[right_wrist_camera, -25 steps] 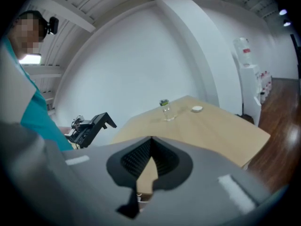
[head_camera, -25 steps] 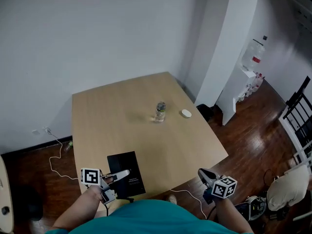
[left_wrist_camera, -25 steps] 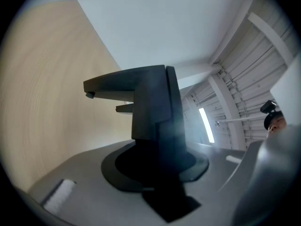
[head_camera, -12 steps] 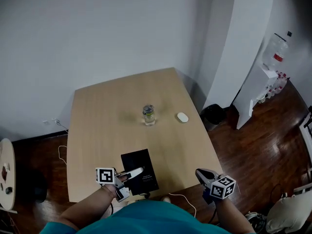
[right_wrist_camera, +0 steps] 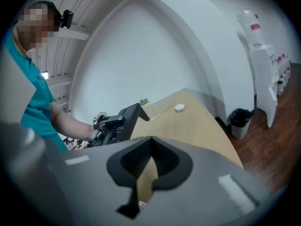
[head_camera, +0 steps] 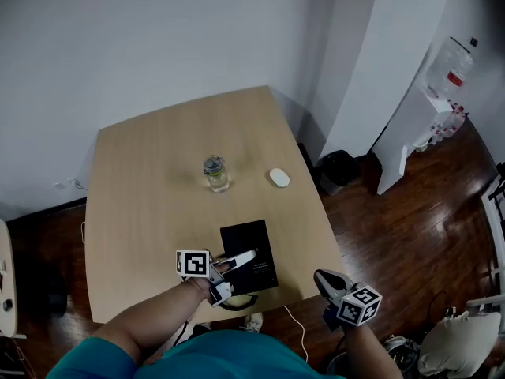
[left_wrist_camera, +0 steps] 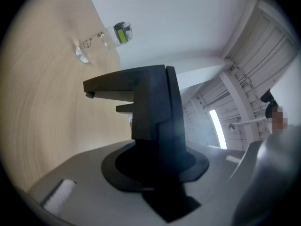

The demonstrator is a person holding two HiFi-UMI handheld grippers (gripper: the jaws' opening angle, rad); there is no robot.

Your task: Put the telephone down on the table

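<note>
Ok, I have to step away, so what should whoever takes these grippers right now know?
Left gripper: shut on the black telephone, which is held tilted above the near edge of the table, not resting on it.
Right gripper: empty, jaws close together, off the table's near right corner.
Done: telephone gripped and over the table.
Left: lower it flat onto bare wood, short of the bottle and the white oval object, then open the jaws.

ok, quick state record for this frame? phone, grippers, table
phone: black slab, tilted over near table edge, not laid flat
left gripper: shut on phone
right gripper: shut, empty, off the near right corner
table: bottle and mouse side by side, apart, near the middle
</note>
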